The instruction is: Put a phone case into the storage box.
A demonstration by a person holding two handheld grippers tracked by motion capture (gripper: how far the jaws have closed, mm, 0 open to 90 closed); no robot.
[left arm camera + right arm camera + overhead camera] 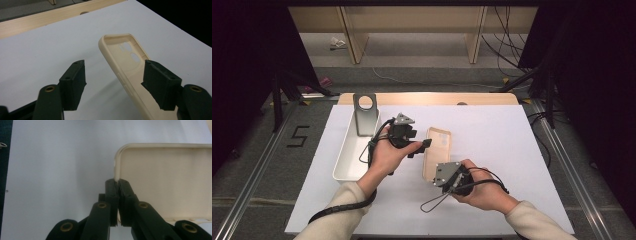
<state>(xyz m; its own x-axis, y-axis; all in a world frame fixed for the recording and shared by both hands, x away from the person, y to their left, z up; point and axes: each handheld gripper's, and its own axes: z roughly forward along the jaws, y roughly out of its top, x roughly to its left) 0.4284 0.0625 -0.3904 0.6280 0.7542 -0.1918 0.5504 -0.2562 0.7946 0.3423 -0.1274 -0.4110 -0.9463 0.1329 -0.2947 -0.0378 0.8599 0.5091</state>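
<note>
Black jaws of the right gripper (117,182) are pinched tight on the side wall of a cream phone case (165,185), near one rounded corner, so the case is lifted off the sheet at that end and steadied, probably to give the other hand a fixed edge to work on. From above, the case (438,150) lies near the middle of the white table cover (492,150), its camera cut-outs at the far end, its near end at the right gripper (443,176). The left gripper (113,82) stands part open around the case's long rim: one pad is at the inner side of the wall, the other well clear on the outside, and I judge nothing is clamped yet. To the left sits a white tray (347,155) holding an upright grey metal bracket (365,115). On the floor beyond the table edge a black "5" (298,136) is marked; no brand is readable on the case.
</note>
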